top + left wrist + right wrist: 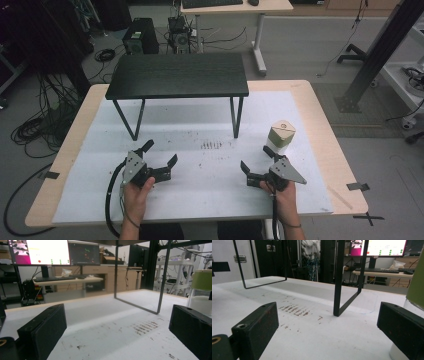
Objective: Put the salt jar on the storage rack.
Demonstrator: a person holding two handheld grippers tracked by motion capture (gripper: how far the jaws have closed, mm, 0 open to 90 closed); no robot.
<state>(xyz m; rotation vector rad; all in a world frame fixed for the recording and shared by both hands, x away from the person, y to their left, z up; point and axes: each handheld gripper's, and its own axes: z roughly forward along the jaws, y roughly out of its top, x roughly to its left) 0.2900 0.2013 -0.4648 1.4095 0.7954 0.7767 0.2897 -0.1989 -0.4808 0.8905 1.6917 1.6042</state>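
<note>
Jar [280, 136] stands near the table's [320, 150] right edge, just beyond the right gripper [256, 162], whose jaws gape empty. Swing that gripper right to straddle the jar's white base squarely before closing. Left gripper [160, 153] is open too.

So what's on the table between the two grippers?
Nothing but bare white mat between the left gripper and right gripper, seen in the high view.

Readable text: none
Jar lid [282, 128]: round mark on top, too small to read
Monitors [47, 252]: coloured dots and blocks, no legible words
Desk [200, 175]: dark smudges, no writing
</note>
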